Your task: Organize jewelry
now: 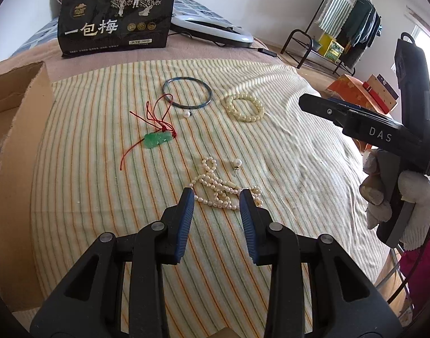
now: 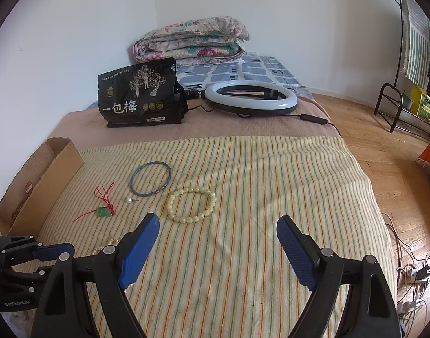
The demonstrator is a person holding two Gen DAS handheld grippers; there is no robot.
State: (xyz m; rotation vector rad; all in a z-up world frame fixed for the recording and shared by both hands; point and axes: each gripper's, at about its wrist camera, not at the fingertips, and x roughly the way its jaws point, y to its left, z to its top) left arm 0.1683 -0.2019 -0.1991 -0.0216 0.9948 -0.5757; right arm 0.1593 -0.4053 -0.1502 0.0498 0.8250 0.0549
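Observation:
Jewelry lies on a striped towel (image 1: pixel 271 146). A pearl necklace (image 1: pixel 223 188) sits heaped just ahead of my open left gripper (image 1: pixel 216 200), between its fingertips. A pearl earring (image 1: pixel 236 164) lies beyond it. A green jade pendant on red cord (image 1: pixel 157 138), a blue bangle (image 1: pixel 187 93), a second pearl earring (image 1: pixel 187 114) and a cream bead bracelet (image 1: pixel 245 107) lie farther off. My right gripper (image 2: pixel 217 228) is open and empty, hovering short of the bead bracelet (image 2: pixel 191 204). The bangle (image 2: pixel 150 178) and pendant (image 2: pixel 102 212) show left of it.
An open cardboard box (image 2: pixel 40 186) stands at the towel's left edge. A black snack bag (image 2: pixel 140 94), a ring light (image 2: pixel 250 97) and a folded quilt (image 2: pixel 191 39) sit at the bed's far end. A clothes rack (image 1: pixel 350 28) and wood floor (image 2: pixel 384 155) are right.

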